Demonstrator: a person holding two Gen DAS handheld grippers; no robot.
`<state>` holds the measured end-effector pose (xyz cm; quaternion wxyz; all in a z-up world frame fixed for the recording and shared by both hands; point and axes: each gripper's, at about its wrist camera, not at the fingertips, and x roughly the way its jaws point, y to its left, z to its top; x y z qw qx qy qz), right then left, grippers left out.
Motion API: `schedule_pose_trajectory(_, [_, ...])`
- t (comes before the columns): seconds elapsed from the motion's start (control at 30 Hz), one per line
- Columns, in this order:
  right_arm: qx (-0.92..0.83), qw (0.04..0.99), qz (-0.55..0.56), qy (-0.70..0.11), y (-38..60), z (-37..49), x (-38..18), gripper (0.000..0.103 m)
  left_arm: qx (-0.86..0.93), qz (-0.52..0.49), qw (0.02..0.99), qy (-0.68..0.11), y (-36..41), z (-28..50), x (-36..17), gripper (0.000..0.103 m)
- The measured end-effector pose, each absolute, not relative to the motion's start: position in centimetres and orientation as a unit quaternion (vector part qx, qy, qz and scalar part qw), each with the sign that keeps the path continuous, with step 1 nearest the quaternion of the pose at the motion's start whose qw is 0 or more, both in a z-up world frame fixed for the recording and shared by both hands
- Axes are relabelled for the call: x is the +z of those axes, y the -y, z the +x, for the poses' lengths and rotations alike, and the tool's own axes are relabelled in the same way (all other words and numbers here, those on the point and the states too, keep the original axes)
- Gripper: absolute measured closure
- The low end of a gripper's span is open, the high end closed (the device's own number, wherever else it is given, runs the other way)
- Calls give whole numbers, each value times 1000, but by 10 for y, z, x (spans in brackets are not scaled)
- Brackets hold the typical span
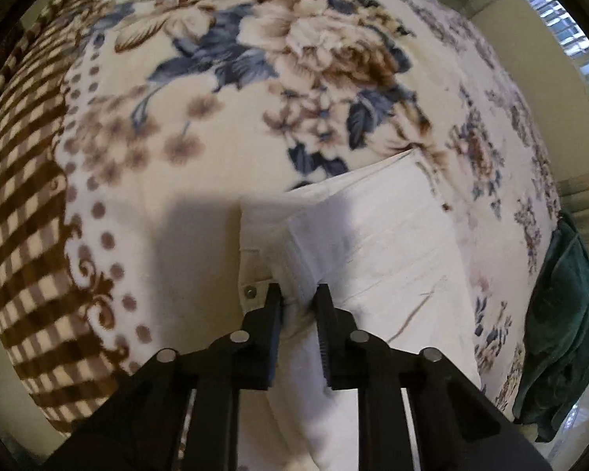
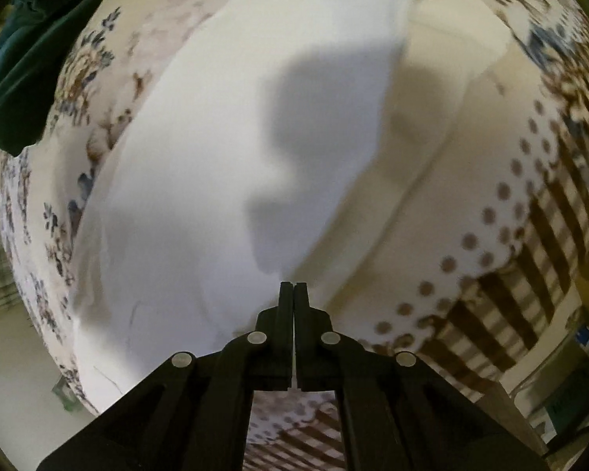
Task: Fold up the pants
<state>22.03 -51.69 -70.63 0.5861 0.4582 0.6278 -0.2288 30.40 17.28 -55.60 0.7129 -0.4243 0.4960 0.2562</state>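
Observation:
White pants (image 1: 373, 243) lie on a floral blanket (image 1: 224, 125). In the left wrist view their waistband with a metal button (image 1: 250, 291) is at the near left. My left gripper (image 1: 299, 294) has its jaws closed on a raised fold of the white fabric by the waistband. In the right wrist view the pants (image 2: 200, 165) fill the middle, blurred. My right gripper (image 2: 293, 288) is shut, fingers pressed together, its tips at the near edge of the white cloth; whether cloth is pinched between them cannot be told.
A dark green cloth (image 1: 561, 325) lies at the bed's right edge, also top left in the right wrist view (image 2: 31, 59). The blanket has a brown checked border (image 1: 23, 212). A window (image 1: 561, 23) and curtains are beyond the bed.

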Motion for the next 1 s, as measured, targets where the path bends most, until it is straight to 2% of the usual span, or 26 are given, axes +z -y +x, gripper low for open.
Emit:
schedule_pose_trajectory(0.13, [-200,588,477,-621,519,216,-704,101,243,-419,723,-493,-177,300,-543,91])
schedule_pose_trajectory(0.17, [-189,581,491,-621,520,216,-707,95,242,-421,721,-494,-179,299,-544,91])
schedule_pose_trajectory(0.2, [-176,568,511,-621,523,212,-713,78,243,-423,718,-497,-182,299,-547,91])
schedule_pose_trajectory(0.27, [-175,562,527,-612,526,214,-719,57,242,-420,716,-503,-184,300,-552,91])
schedule_pose_trajectory(0.37, [-188,547,546,-607,527,220,-737,57,243,-416,716,-505,-184,302,-555,91])
schedule_pose_trajectory(0.47, [-211,562,533,-596,526,224,-744,94,245,-410,719,-506,-181,302,-553,91])
schedule_pose_trajectory(0.5, [-217,567,524,-597,524,226,-743,98,245,-409,719,-506,-182,302,-552,91])
schedule_pose_trajectory(0.7, [-214,613,457,-608,508,225,-699,99,246,-399,719,-513,-182,302,-549,91])
schedule_pose_trajectory(0.93, [-206,585,455,-639,507,225,-725,99,248,-394,708,-531,-189,303,-561,90])
schedule_pose_trajectory(0.97, [-202,581,454,-644,507,224,-728,97,248,-399,704,-533,-191,301,-563,87])
schedule_pose_trajectory(1.0, [-197,577,459,-646,509,222,-731,88,245,-404,701,-534,-192,300,-564,87])
